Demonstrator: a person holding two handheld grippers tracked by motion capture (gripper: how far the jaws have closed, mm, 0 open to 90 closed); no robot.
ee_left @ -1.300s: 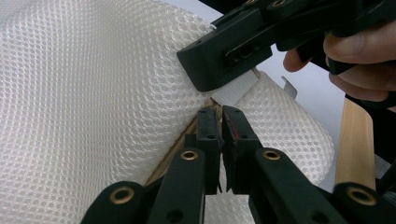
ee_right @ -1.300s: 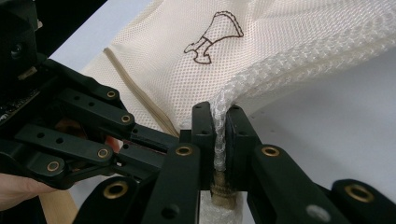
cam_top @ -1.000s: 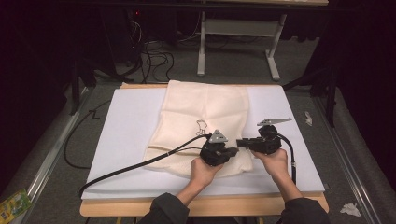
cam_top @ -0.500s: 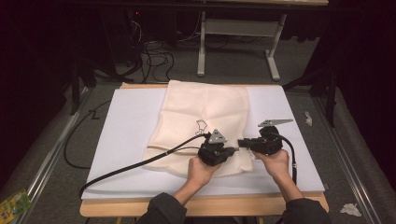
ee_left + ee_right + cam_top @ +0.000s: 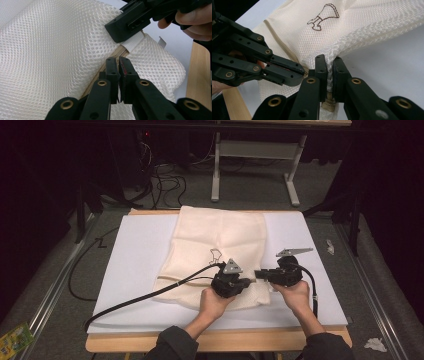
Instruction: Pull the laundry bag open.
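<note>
Your left claw (image 5: 119,65) pinches the cream mesh laundry bag's (image 5: 220,240) zip; your right claw (image 5: 330,65), at 3 o'clock, pinches its edge.

Right tongs (image 5: 329,67) pinch the mesh bag (image 5: 352,30) at its zipper end.

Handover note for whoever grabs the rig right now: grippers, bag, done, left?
Left gripper: jaws shut at the zipper of the mesh bag; whether they pinch the pull I cannot tell.
Right gripper: jaws shut on the mesh at the bag's near corner, by the zipper's end.
The bag lies flat on the white board, both grippers at its near edge.
Done: both grips set.
Left: likely running the zipper along; how far it is open I cannot tell.
</note>
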